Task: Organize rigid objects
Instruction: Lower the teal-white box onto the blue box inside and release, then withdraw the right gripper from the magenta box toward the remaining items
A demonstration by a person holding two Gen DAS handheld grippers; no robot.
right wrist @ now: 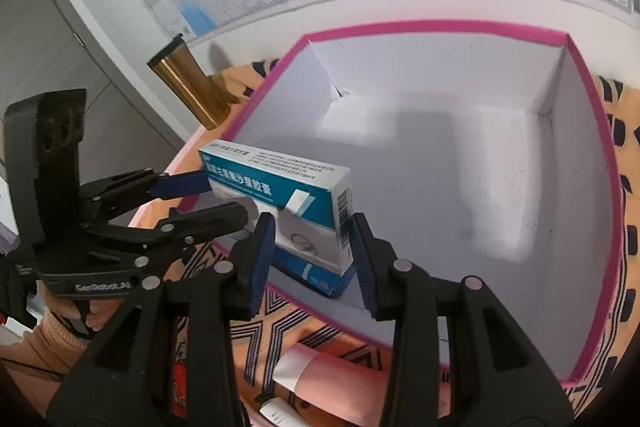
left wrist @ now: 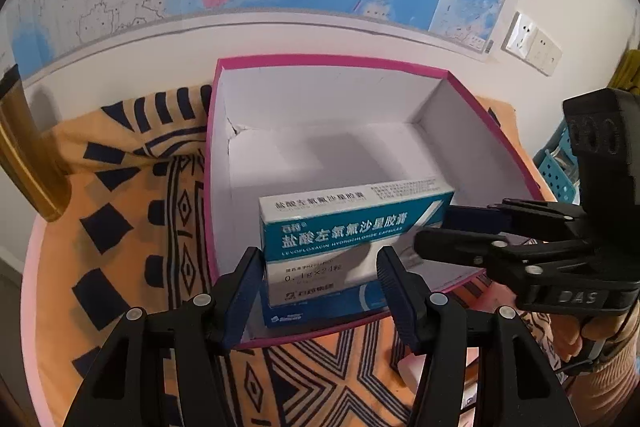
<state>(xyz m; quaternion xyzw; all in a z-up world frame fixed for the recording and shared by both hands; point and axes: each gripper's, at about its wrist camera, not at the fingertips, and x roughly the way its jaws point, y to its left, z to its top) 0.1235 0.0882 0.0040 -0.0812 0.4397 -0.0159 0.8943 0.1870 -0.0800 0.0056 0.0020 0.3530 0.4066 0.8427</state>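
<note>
Worktop (left wrist: 120, 227): round, pink-edged, under an orange cloth with black pattern. Wall map behind; a brass-coloured cylinder (right wrist: 188, 83) stands at the far left edge.

Storage box (right wrist: 580, 99): large open carton, magenta outside, white inside, sitting on the cloth. Thin card walls, one inner corner torn. Interior bare apart from the item below.

Medicine box (left wrist: 340, 227): teal-and-white capsule carton, on edge, tilted, at the storage box's near wall. Under it lies a second, darker blue carton (left wrist: 320, 307). Whether the upper one rests on it or is carried clear, cannot tell.

Left hand-held gripper (left wrist: 320, 275): fingers either side of the medicine box's near end. The left finger sits against its edge; the right finger appears to overlap its front face. In the right wrist view the same gripper (right wrist: 224, 195) reaches in from the side with the carton's end between its fingers. Judged clamped on it.

Right hand-held gripper (right wrist: 316, 251): blue pads flank the barcode end. Contact not confirmed; cannot tell whether it grips or merely brackets.

Handling, as judgement:
- Light, nearly hollow.
- Card stiff along edges, broad faces dent under a hard squeeze.
- Printed coating fairly slick, ribbed pads help.
- Take hold across the narrow thickness near an end, modest pressure.
- Contents not fragile.
</note>
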